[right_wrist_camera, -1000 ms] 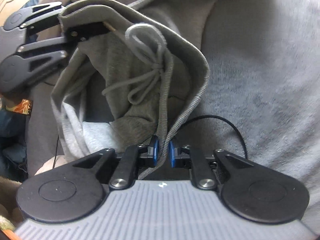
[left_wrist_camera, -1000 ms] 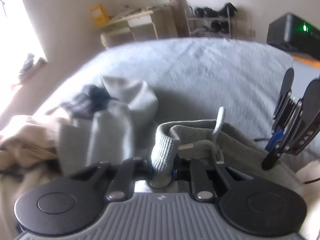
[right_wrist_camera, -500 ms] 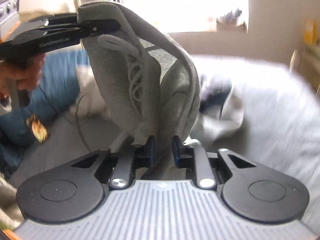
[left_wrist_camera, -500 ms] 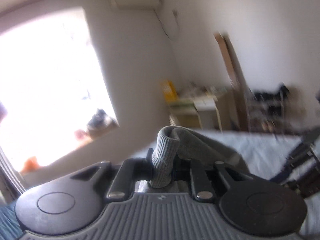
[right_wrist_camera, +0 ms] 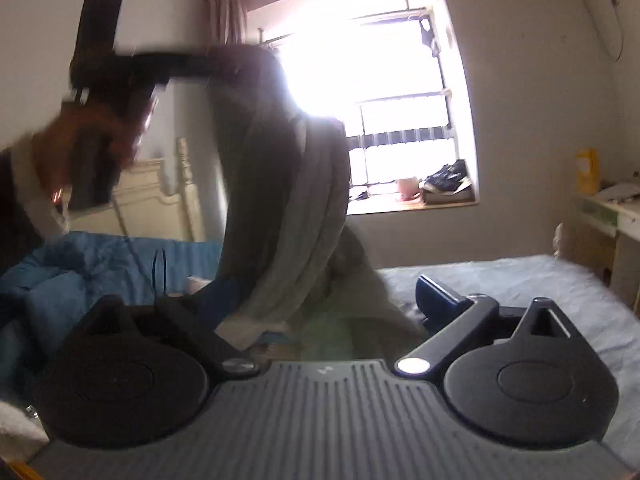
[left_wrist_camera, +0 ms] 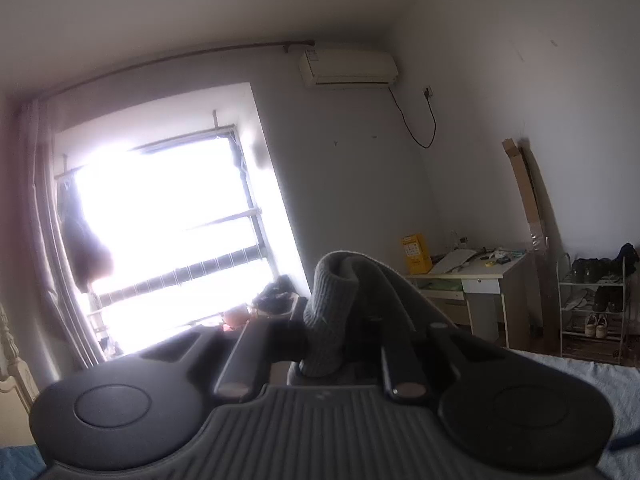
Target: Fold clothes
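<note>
Left gripper (left_wrist_camera: 336, 336): lower centre of the left wrist view, jaws pinched on the ribbed band of the grey garment (left_wrist_camera: 334, 300). In the right wrist view it shows blurred at upper left (right_wrist_camera: 208, 65), gripped by a hand (right_wrist_camera: 86, 140), with the cloth hanging from its tip.
Right gripper (right_wrist_camera: 320, 304): lower centre of its own view, jaws spread wide; they have just been opening. The cloth hangs between the fingers, and neither pad presses on it.
Garment: grey; in the right wrist view it drapes from upper left down to the centre (right_wrist_camera: 280, 208), dark against the window (right_wrist_camera: 372, 92), its lower end just above the bed (right_wrist_camera: 520, 280). In the left wrist view the band stands up between the fingers and the rest curves off to the right behind them.
Bed: pale blue sheet at right of the right wrist view; blue quilt (right_wrist_camera: 80, 264) at left, cream headboard (right_wrist_camera: 160, 196) behind it.
Background, left wrist view: bright window (left_wrist_camera: 168, 232) at left, air conditioner (left_wrist_camera: 348, 68) at upper centre, desk (left_wrist_camera: 468, 280) and shoe rack (left_wrist_camera: 592, 308) at right.
</note>
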`<state>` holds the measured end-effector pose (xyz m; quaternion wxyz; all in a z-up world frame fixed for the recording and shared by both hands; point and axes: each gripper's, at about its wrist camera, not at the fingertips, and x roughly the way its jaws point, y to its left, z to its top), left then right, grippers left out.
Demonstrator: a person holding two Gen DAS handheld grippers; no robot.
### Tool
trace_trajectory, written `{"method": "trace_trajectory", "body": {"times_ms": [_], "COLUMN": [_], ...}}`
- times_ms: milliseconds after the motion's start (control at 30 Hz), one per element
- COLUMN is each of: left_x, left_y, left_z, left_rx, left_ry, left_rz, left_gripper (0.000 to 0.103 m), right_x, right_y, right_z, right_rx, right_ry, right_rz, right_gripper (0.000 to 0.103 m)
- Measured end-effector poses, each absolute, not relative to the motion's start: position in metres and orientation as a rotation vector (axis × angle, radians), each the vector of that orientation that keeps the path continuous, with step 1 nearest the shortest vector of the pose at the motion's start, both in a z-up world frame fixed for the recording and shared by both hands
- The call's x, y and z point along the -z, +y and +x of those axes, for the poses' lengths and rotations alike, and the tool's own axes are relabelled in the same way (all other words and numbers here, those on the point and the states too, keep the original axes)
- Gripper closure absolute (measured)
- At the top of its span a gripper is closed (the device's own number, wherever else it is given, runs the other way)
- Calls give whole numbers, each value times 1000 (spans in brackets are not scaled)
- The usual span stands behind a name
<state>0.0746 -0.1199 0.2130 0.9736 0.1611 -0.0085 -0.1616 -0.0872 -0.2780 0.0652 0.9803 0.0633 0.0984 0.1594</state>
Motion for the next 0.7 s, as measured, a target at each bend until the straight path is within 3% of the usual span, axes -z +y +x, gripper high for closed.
{"method": "trace_trajectory", "body": {"times_ms": [200,400,600,667,700], "left_x": [-225,-242,-282,-296,-301], "left_y": [-140,-145,-140,-137,-136], "left_z": [41,15,-10,-18,-21], "left_rx": [309,304,290,280,270], "left_ry": [-23,-25,-79,-110,-128], "left_rz": [336,332,304,302,304], "left_gripper": [86,86,87,86,87], "right_x": [-35,-31,-62,-80,-90], "right_y": [-213,-172,-200,-218,-229], "right_z": [-96,-113,-101,-97,-95], "right_rx": [-255,-127,21,23,9], "right_ry": [181,-1,-147,-202,-226], "right_rz": [-27,-133,27,102,141], "right_gripper": [5,5,6,12,23]}}
